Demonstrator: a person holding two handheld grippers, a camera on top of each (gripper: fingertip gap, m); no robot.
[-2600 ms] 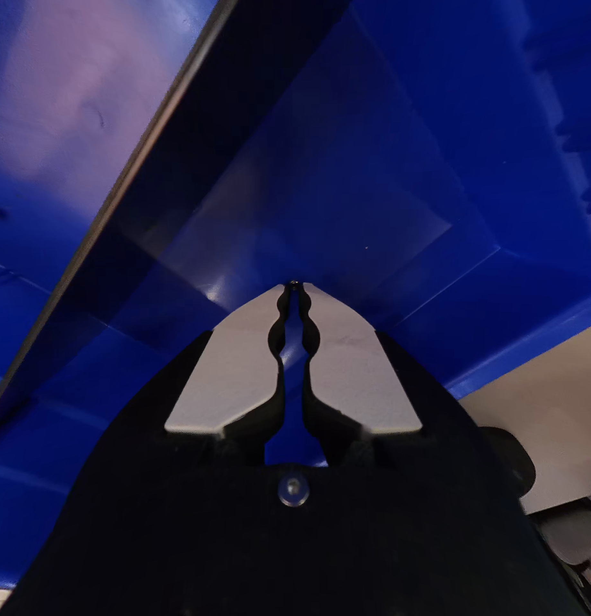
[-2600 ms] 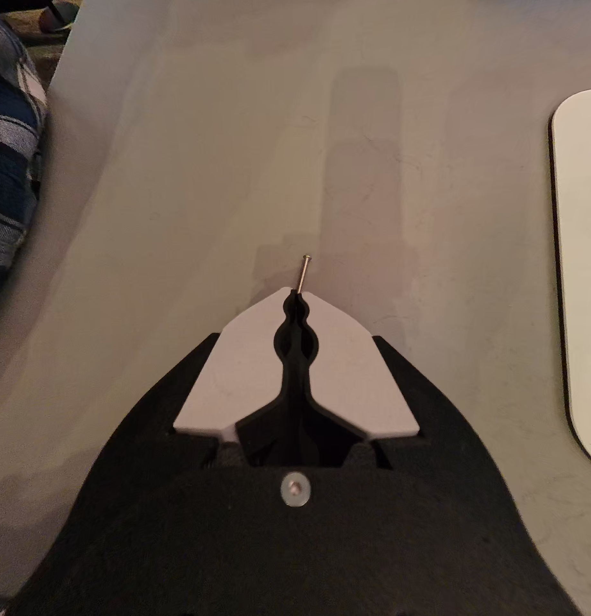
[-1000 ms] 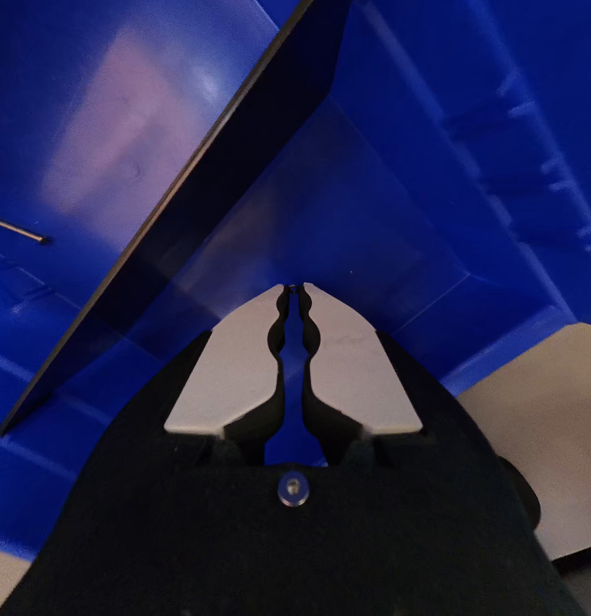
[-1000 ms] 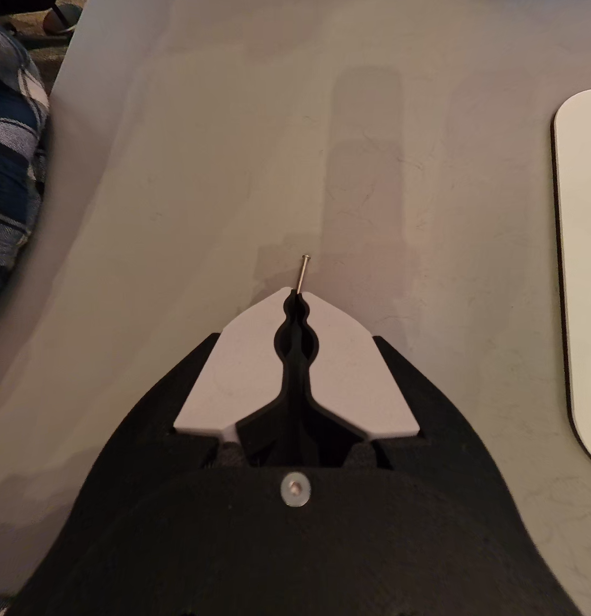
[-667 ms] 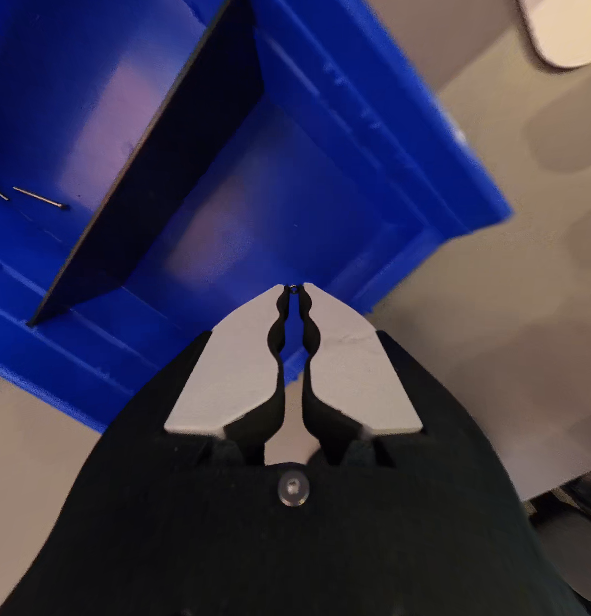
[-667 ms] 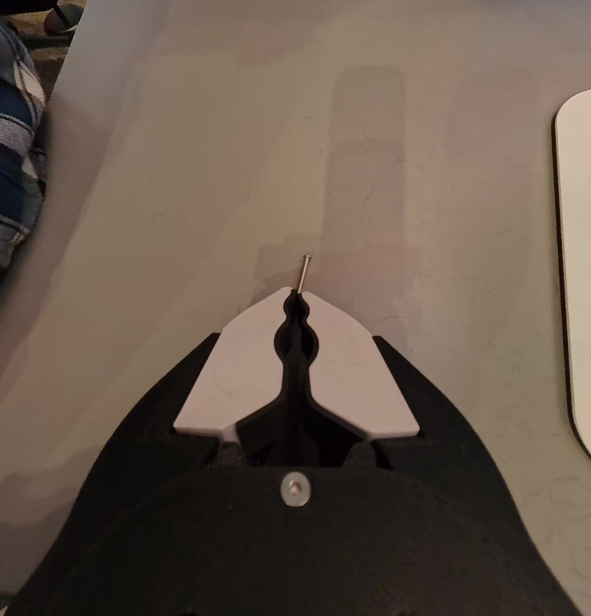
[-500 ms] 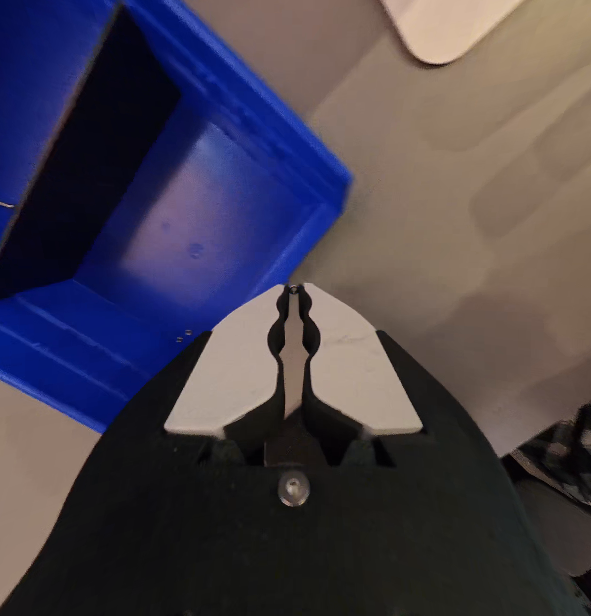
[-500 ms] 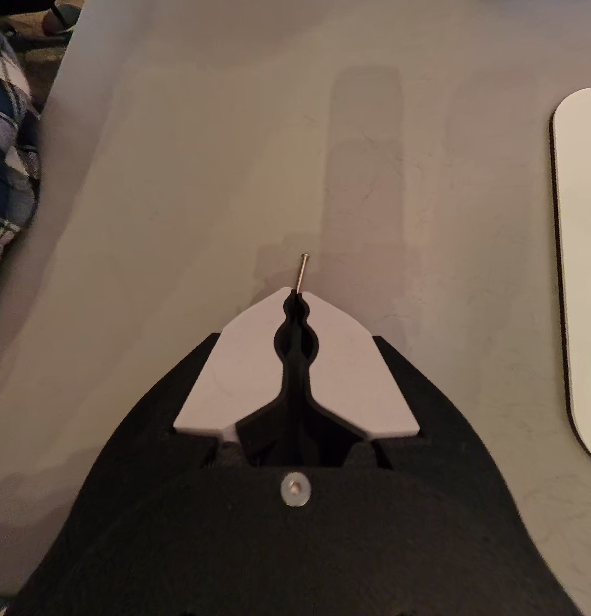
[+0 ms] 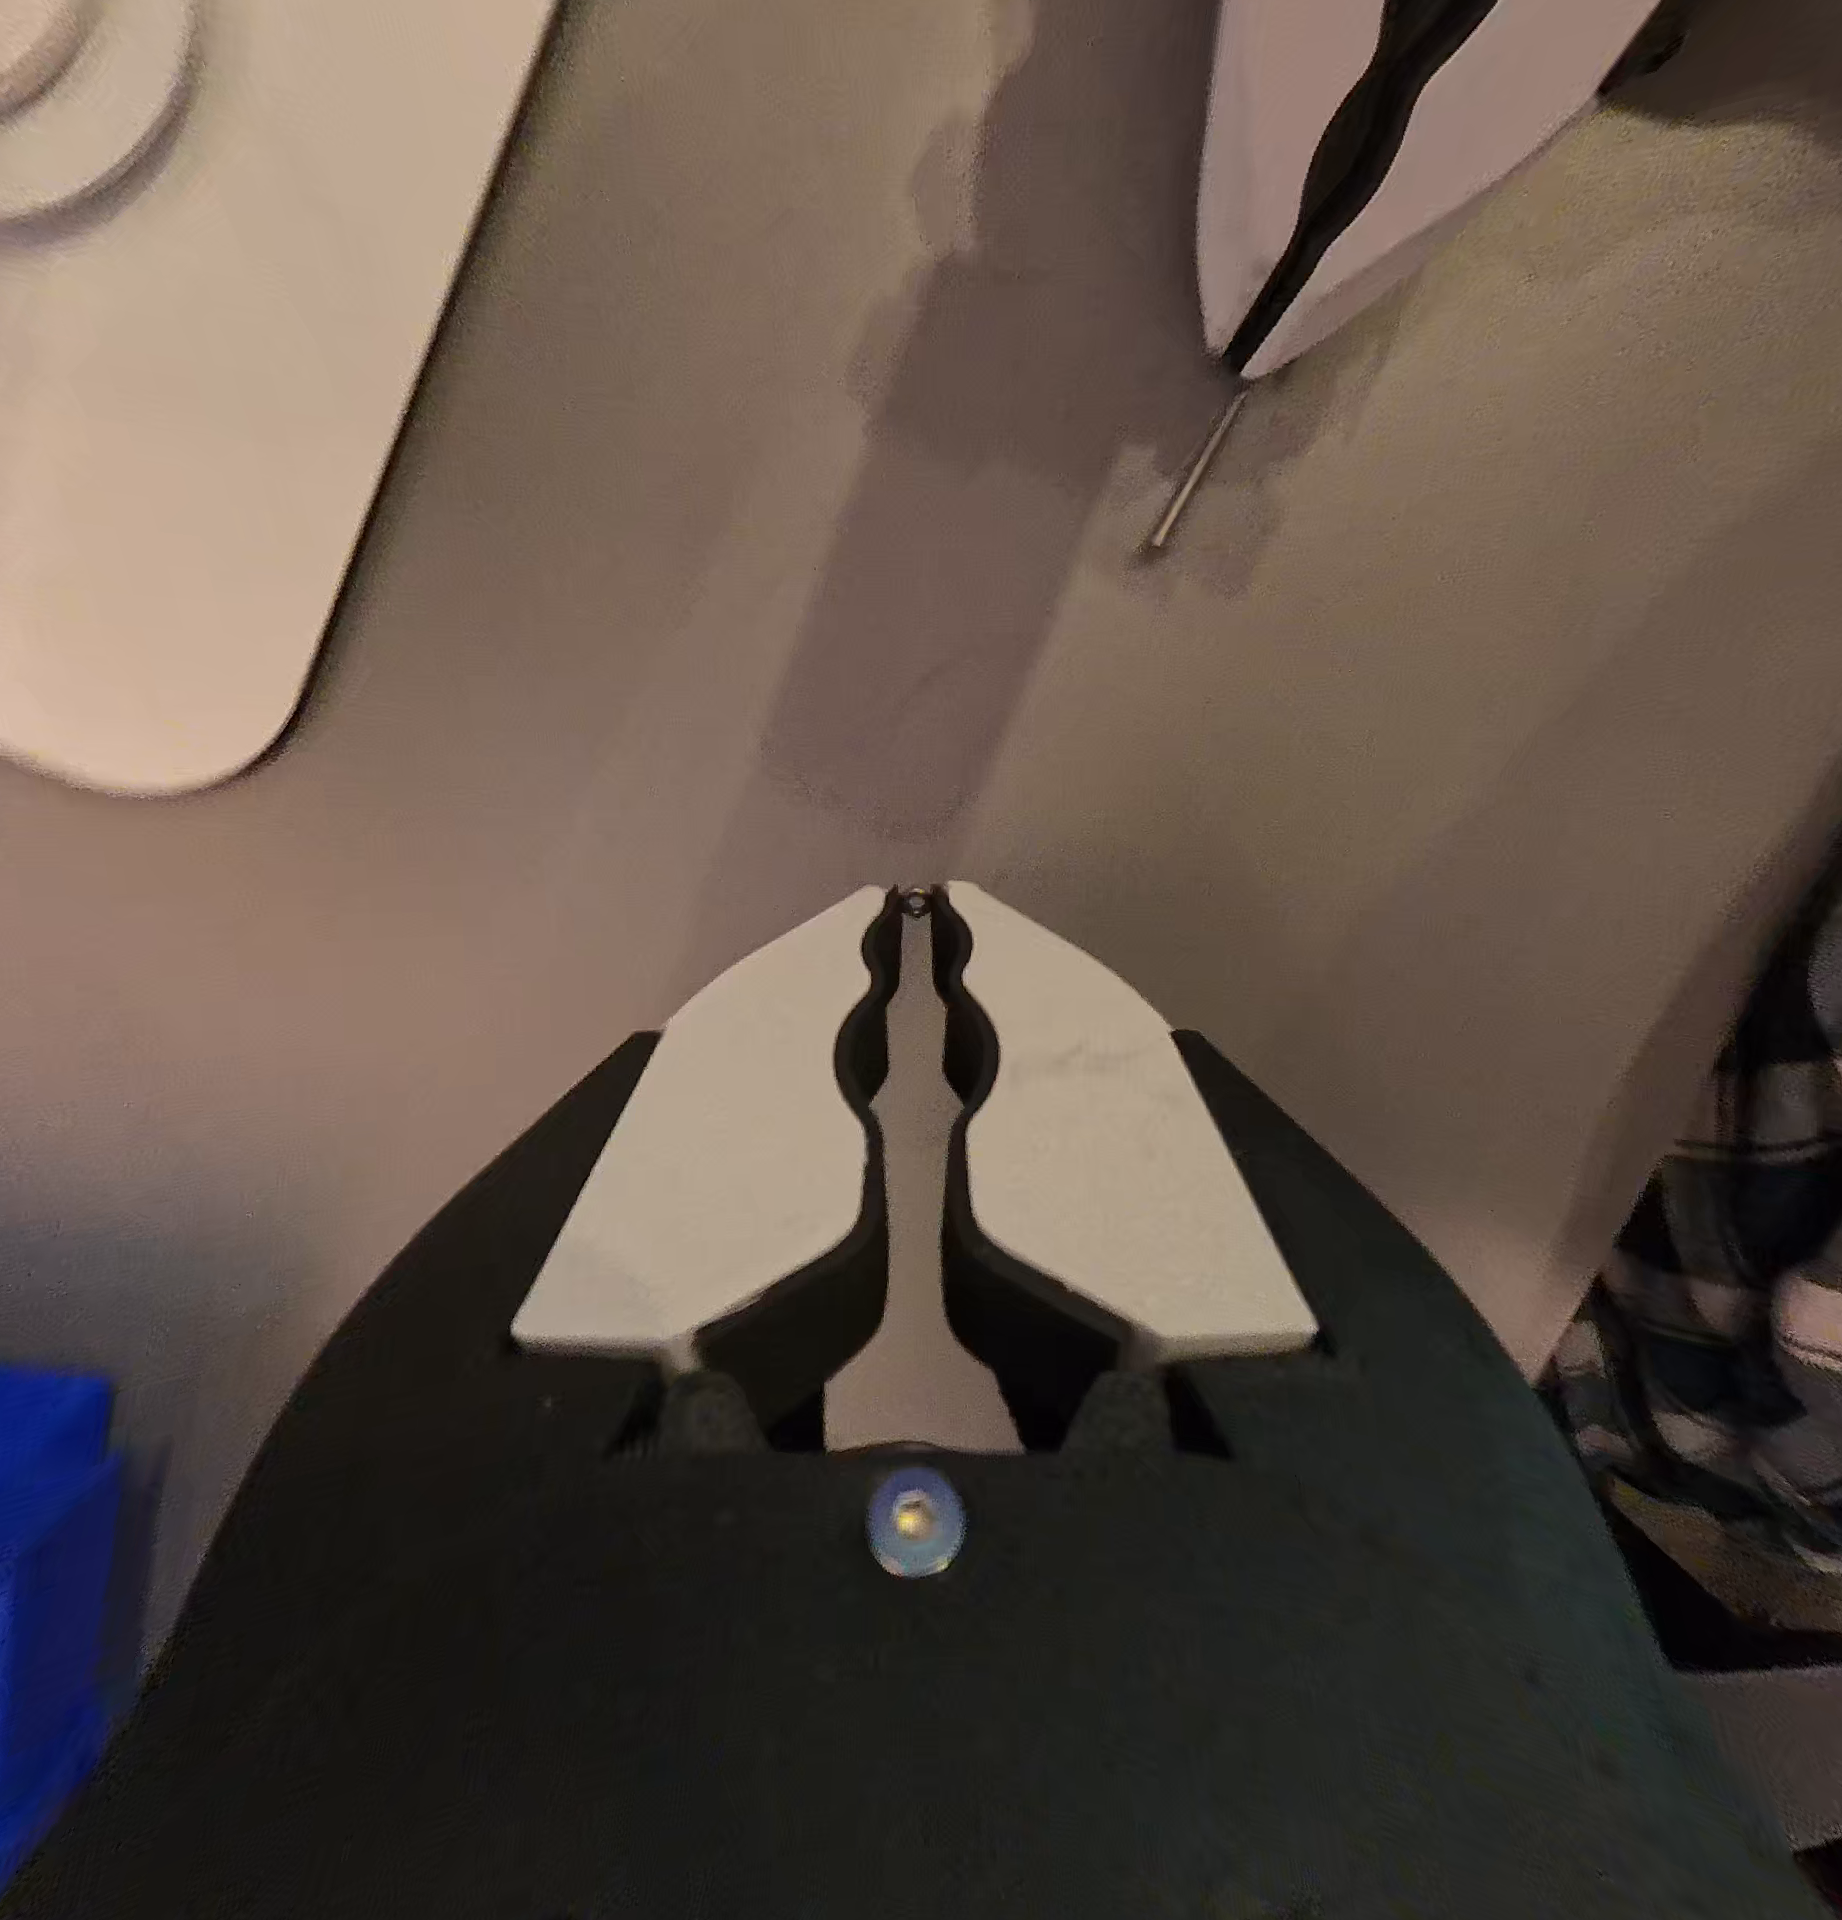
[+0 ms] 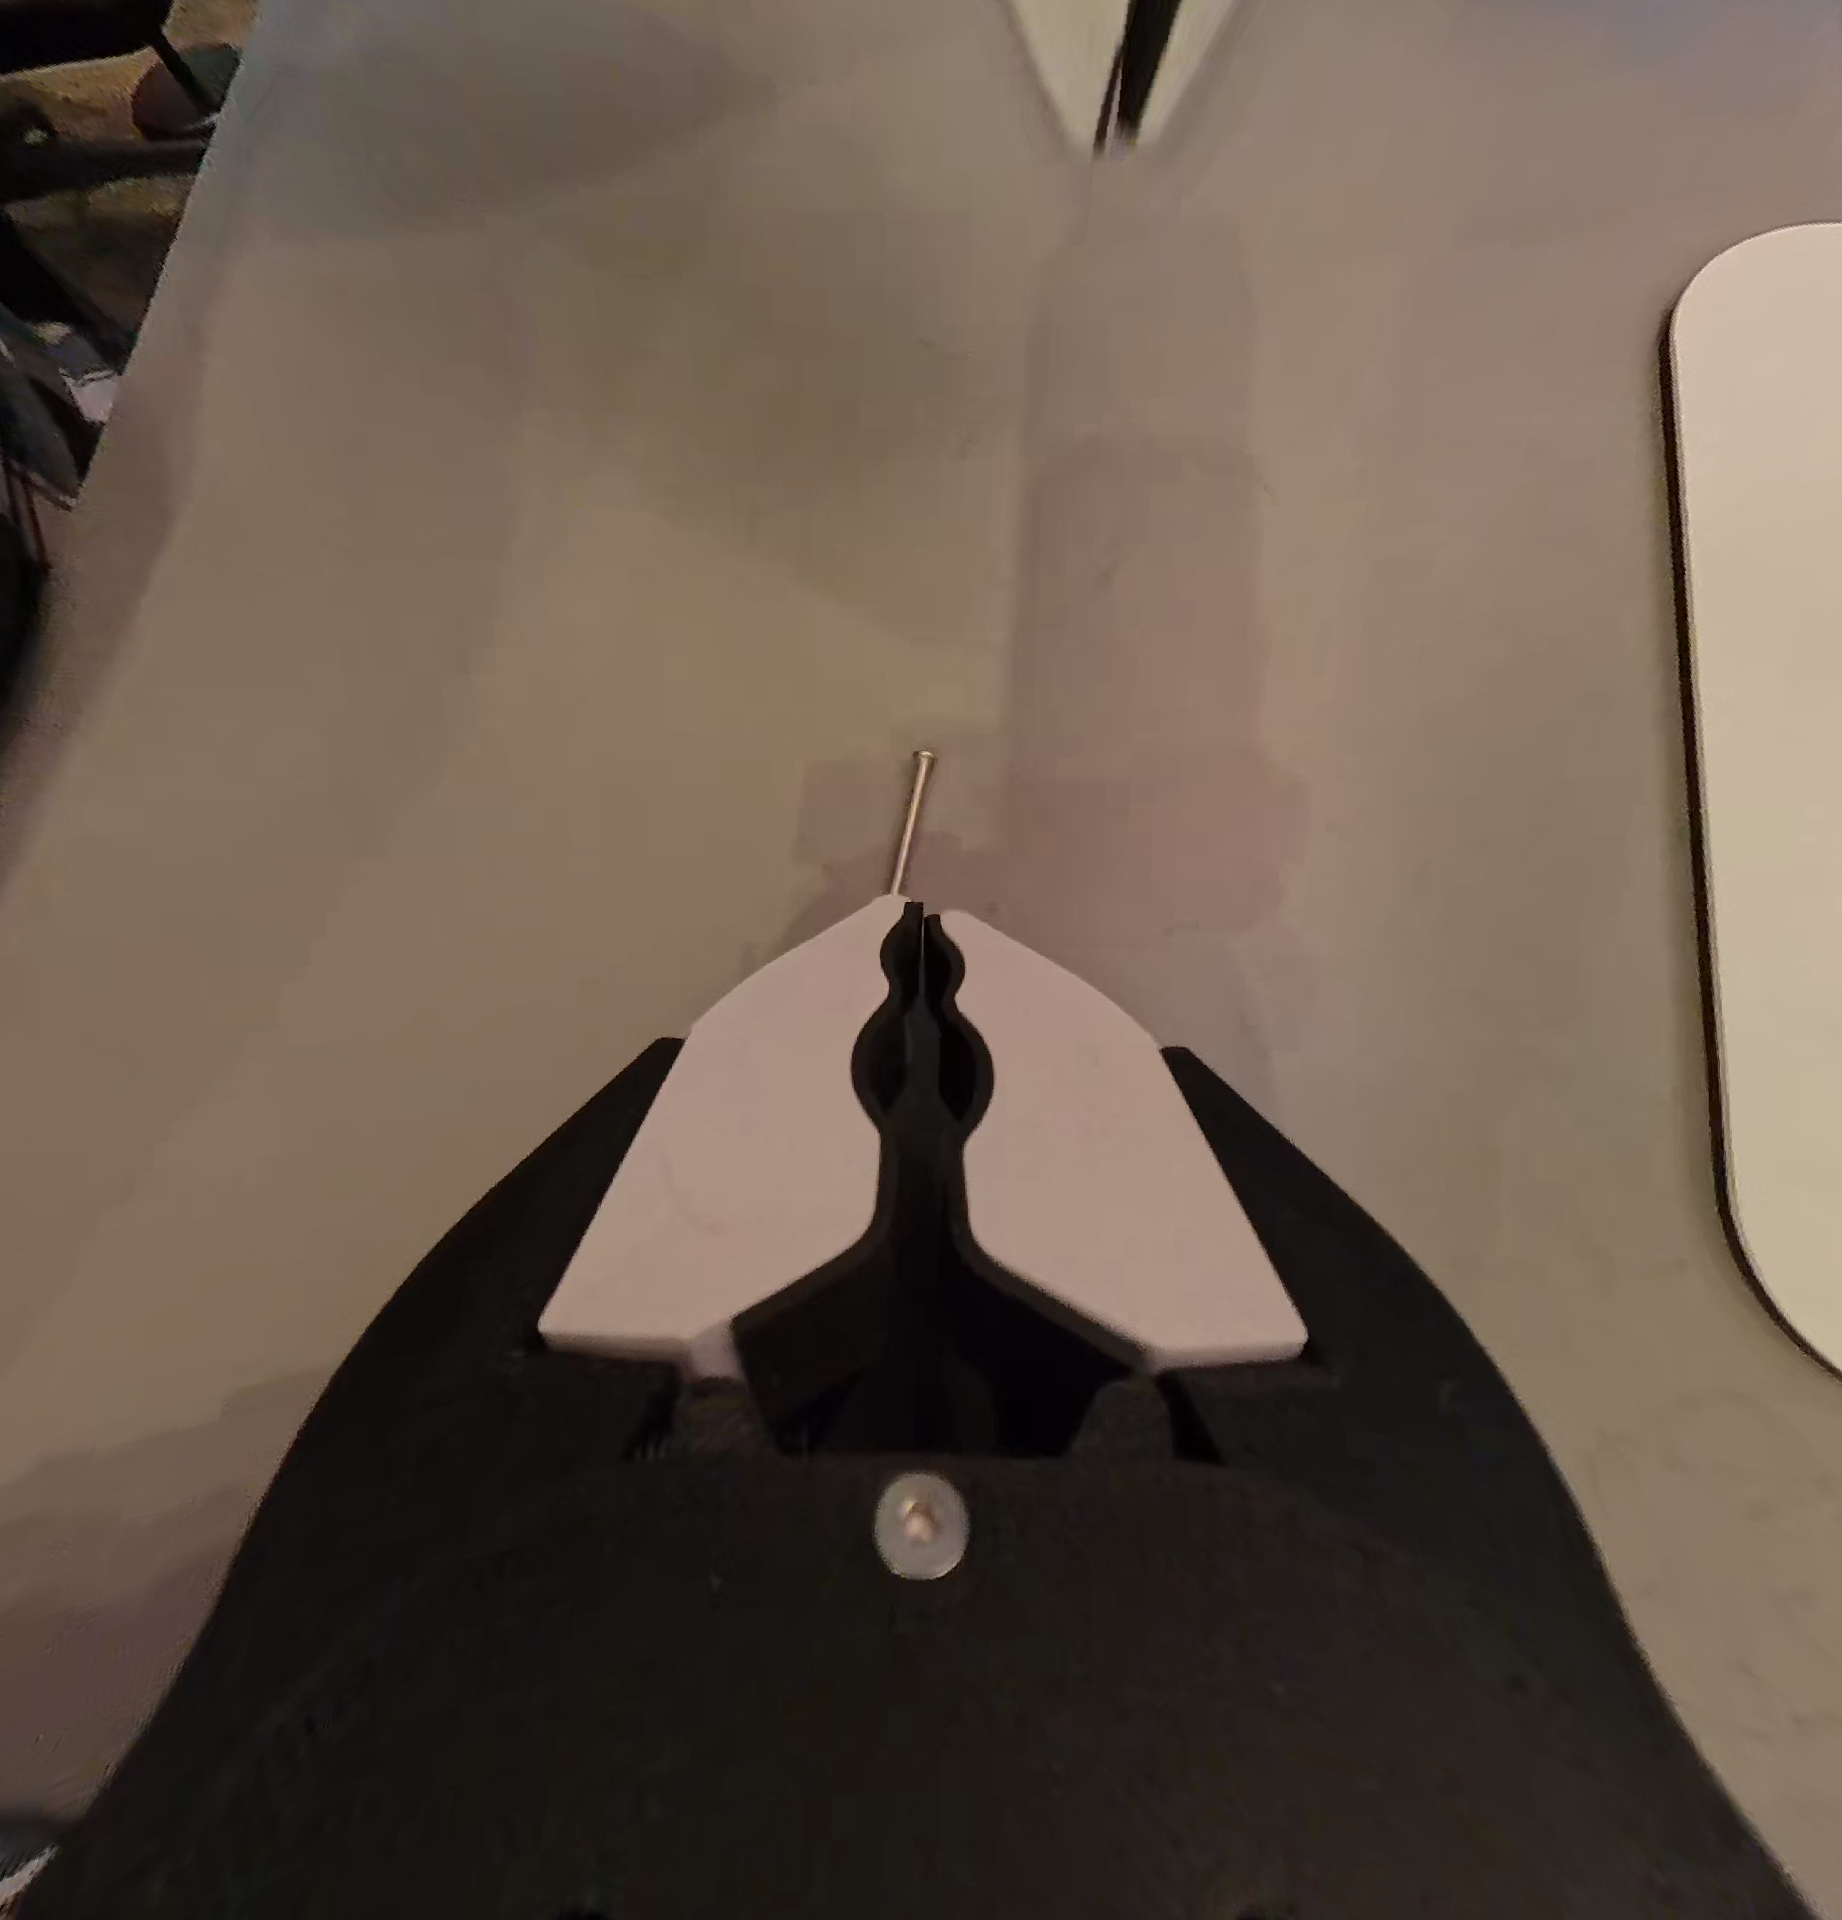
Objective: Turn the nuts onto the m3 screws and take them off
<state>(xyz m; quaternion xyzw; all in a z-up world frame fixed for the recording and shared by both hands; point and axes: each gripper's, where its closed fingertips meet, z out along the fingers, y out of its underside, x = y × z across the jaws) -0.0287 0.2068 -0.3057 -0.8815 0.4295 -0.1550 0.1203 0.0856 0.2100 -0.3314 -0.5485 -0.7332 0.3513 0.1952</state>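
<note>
My left gripper [image 9: 915, 896] is shut on a tiny ring-shaped metal nut [image 9: 915, 905], pinched at the very fingertips above the grey table [image 9: 584, 831]. My right gripper [image 10: 915, 912] is shut on a thin metal pin with a small head [image 10: 914, 821], which sticks straight out past the tips. In the left wrist view the right gripper [image 9: 1244, 358] and its pin [image 9: 1197, 473] show at the upper right, pointing toward my left gripper. In the right wrist view the left gripper's fingers [image 10: 1073, 73] show blurred at the top edge.
A white board with rounded corners [image 9: 169, 416] lies on the table; it also shows in the right wrist view [image 10: 1810, 727]. A blue bin's corner [image 9: 23, 1558] is at the lower left. A person's plaid cloth [image 9: 1748, 1299] is beyond the table edge.
My left gripper has lifted out of the blue bin and swung over the table toward the right gripper, the small nut still in its tips. The right gripper has held still with its pin.
</note>
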